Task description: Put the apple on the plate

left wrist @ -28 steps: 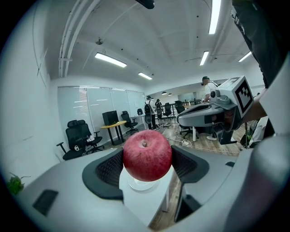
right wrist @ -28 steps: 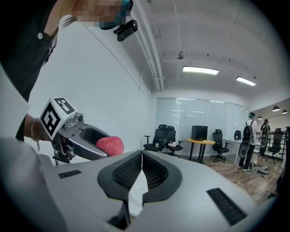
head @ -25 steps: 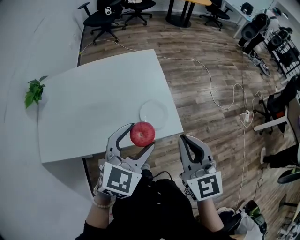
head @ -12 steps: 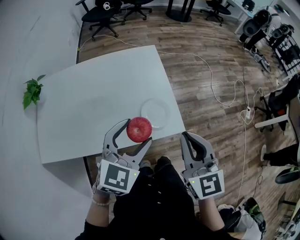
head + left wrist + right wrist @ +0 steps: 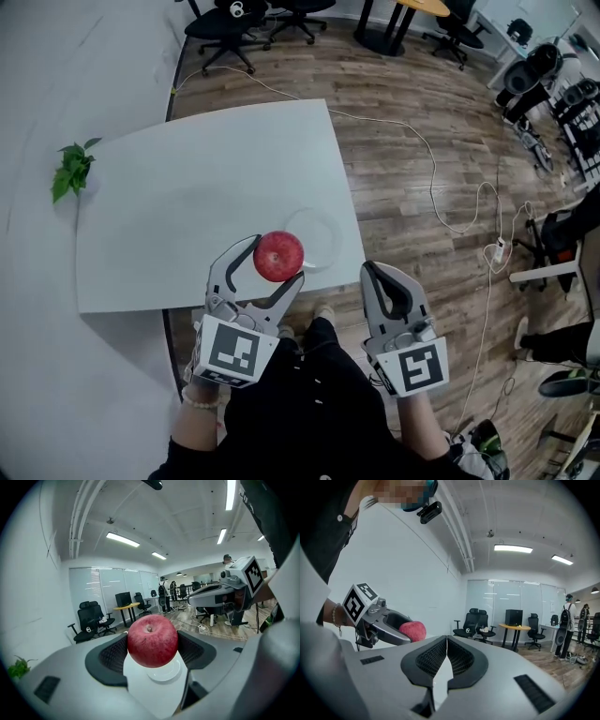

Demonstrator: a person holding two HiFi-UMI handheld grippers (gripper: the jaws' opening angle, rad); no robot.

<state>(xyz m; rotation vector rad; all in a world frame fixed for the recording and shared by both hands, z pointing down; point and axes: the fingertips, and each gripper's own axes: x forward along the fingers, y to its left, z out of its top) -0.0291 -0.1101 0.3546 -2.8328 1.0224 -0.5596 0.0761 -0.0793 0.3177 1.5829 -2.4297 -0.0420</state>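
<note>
Presently: left gripper [image 5: 273,266], fingers clamped on the red apple [image 5: 278,256], held in the air near the white plate [image 5: 324,233] at the worktop's [image 5: 187,216] near edge. Right gripper [image 5: 373,276], fingers pressed together, nothing between them, off the worktop's edge.

Glossy apple [image 5: 278,256], smooth plate [image 5: 328,234], matt table [image 5: 187,206], wood-plank floor [image 5: 403,187]

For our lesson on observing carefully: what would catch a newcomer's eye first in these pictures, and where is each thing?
The red apple stands out first, clamped in the left gripper just above the near edge of the white table. Just beyond it lies the white plate, near the table's right edge. The right gripper hangs shut and empty to the right, off the table.
</note>
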